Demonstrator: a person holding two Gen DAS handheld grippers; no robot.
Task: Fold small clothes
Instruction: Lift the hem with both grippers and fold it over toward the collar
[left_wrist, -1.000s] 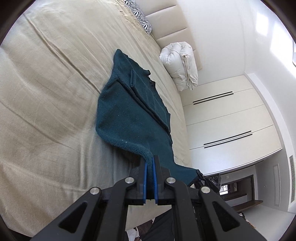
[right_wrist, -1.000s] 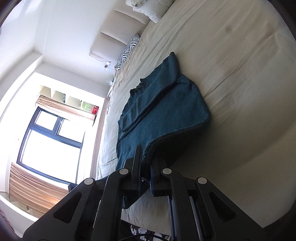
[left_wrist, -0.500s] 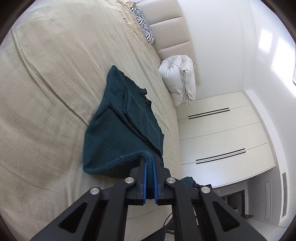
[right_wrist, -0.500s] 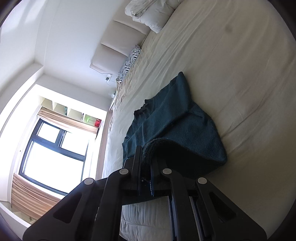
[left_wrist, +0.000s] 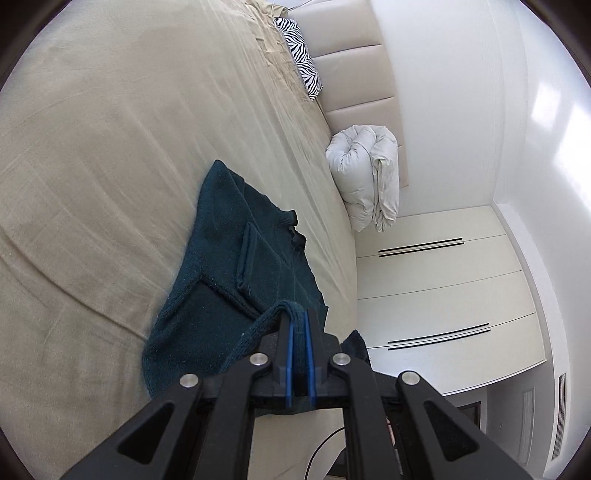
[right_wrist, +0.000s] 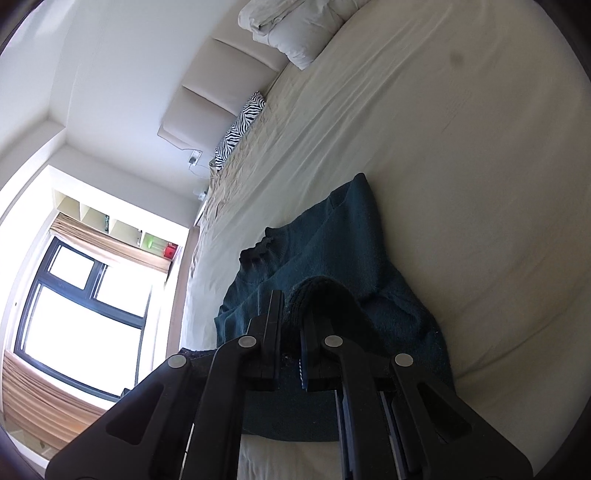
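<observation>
The dark teal sweater (left_wrist: 236, 280) lies on the bed (left_wrist: 110, 147), which is covered by a beige sheet, and its lower hem is lifted and folded up toward the collar. The left gripper (left_wrist: 300, 325) has its jaws nearly closed, with only a thin gap between the blue pads (left_wrist: 290, 354) — this gap is filled by the knitted hem, so the jaws pinch the sweater. The right gripper (right_wrist: 291, 317) also holds the hem: its jaws stand a little more apart, and a thick roll of the dark fabric bulges between and over them.

From the sweater, the collar end points toward the padded headboard (left_wrist: 354, 74). A zebra pillow (left_wrist: 299, 62) lies at the headboard, well apart from the sweater. A folded white duvet (left_wrist: 365, 181) leans on the headboard too, on the wardrobe side. In the right wrist view the window (right_wrist: 81, 314) is beyond the far edge of the bed from the sweater.
</observation>
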